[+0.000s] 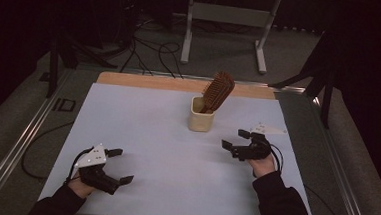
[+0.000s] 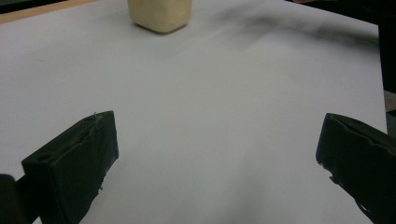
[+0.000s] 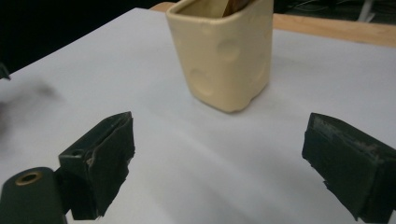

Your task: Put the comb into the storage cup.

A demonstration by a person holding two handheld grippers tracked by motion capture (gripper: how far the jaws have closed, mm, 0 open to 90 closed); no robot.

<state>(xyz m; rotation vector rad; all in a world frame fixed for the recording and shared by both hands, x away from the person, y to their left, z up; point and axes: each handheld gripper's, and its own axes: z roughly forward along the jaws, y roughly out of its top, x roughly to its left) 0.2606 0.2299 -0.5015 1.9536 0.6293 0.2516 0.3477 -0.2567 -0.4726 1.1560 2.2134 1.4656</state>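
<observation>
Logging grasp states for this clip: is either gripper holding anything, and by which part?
Nothing is held. The left gripper and right gripper are both open over the table; the hairbrush stands in the cup.

Glossy ceramic cup (image 3: 224, 56); wooden hairbrush (image 1: 218, 90); matt white tabletop (image 1: 141, 134).

Hairbrush (image 1: 218, 91) stands tilted in cup (image 1: 201, 119), cup on table (image 1: 152, 120) toward the back. Right gripper (image 1: 235, 140) near cup; left gripper (image 1: 120, 166) well apart, front-left.

Left gripper (image 2: 217, 154) jaws wide apart, cream cup (image 2: 160, 15) ahead (top cropped), white tbl (image 2: 210, 93)
</observation>
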